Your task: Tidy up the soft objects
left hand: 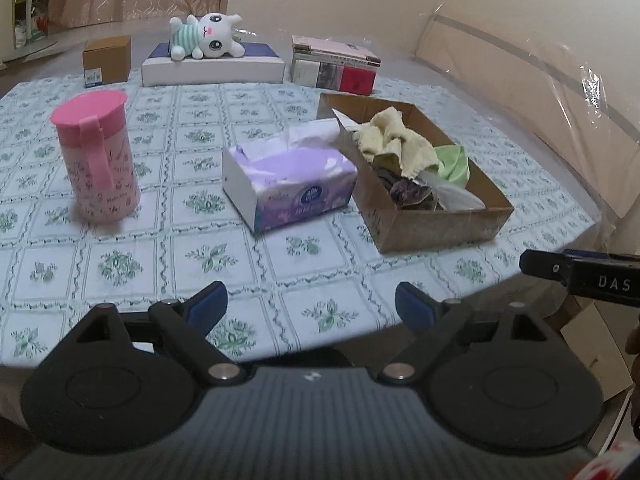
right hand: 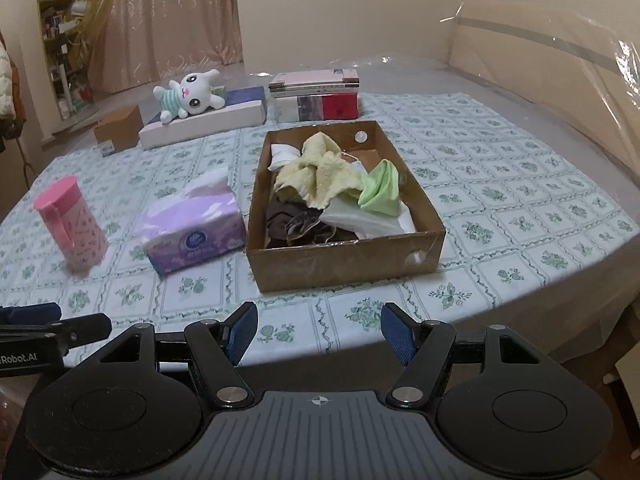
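With both the left gripper [left hand: 311, 304] and right gripper [right hand: 318, 332] empty, jaws apart, the cloths [right hand: 320, 178] already lay heaped in the cardboard box [right hand: 344, 258], while the plush bunny [right hand: 188, 94] at eleven o'clock seemingly remained to collect.

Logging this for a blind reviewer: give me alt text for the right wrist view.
An open cardboard box of crumpled cloths sits on a floral tablecloth, with the open, empty right gripper before it. Left of it lie a tissue pack and pink cup.
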`<state>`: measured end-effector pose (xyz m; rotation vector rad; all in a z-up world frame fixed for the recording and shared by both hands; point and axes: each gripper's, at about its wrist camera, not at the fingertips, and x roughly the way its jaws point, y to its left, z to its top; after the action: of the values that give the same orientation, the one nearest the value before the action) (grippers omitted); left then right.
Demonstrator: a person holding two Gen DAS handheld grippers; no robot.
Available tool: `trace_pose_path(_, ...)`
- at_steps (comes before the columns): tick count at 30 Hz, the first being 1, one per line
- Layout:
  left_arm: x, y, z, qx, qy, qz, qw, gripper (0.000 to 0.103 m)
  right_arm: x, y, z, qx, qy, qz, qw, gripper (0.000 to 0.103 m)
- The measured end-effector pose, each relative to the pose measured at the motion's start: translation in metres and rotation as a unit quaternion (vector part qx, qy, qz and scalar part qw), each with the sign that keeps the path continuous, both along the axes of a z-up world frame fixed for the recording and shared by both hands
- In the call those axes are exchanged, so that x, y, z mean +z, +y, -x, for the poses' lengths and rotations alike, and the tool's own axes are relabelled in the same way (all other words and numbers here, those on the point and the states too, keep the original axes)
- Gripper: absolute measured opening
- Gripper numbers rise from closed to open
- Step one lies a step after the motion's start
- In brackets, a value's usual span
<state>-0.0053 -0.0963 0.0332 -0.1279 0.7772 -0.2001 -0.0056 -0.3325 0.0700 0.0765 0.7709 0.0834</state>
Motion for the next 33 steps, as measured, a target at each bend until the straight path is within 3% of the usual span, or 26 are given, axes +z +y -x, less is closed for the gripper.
trace_pose_path(19, 0.008, -0.007, -0.004, 0.018, -0.017, -0.025, 0.9994, 0.095, 0.000, 0.008, -0.010, 0.008, -0.012, 0.016, 1.000, 0.068)
trace_pose_path(33, 0.007, -0.006, -0.008, 0.026, -0.016, -0.022, 0.9993, 0.095, 0.001, 0.010, -0.015, 0.017, -0.013, 0.014, 1.000, 0.068)
